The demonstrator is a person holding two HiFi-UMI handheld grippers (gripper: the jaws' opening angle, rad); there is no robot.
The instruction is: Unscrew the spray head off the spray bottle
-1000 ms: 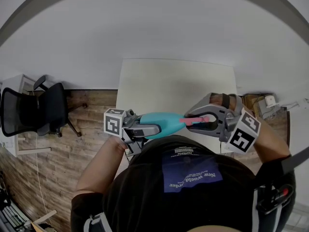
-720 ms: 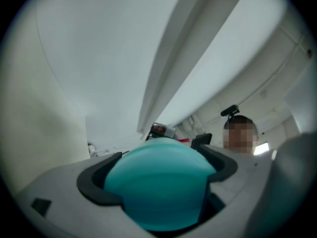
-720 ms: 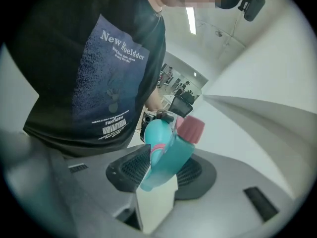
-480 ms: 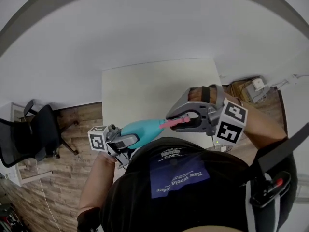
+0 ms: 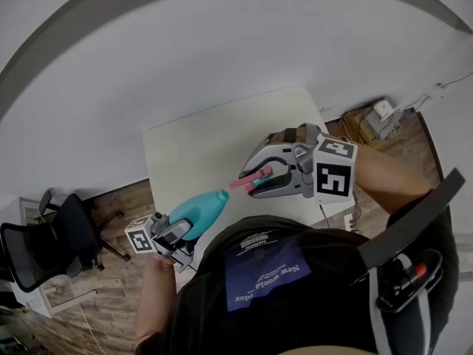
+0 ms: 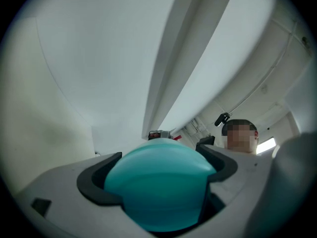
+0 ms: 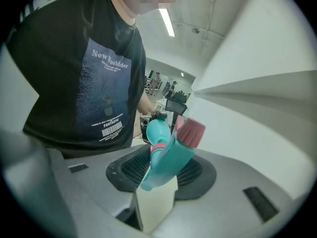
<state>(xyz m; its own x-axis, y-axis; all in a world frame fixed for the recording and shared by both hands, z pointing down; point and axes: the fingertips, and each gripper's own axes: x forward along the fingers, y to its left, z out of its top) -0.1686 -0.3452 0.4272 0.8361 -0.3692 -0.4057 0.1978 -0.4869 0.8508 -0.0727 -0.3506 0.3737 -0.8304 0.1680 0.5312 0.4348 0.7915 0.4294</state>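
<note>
In the head view a teal spray bottle lies level in the air over the near edge of the white table. My left gripper is shut on the bottle's base end, and in the left gripper view its dark pads clamp the round teal body. My right gripper is shut on the spray head, a teal piece with a pink collar and a pink nozzle. The collar sits right at the bottle's neck. I cannot tell whether they still touch.
A black office chair stands on the wooden floor to the left. Boxes and cables lie on the floor at the table's right end. The person's dark shirt fills the view's bottom.
The left gripper has swung down and to the left with the bottle. The right gripper has risen with the spray head. The view has shifted, and the table now lies tilted.
</note>
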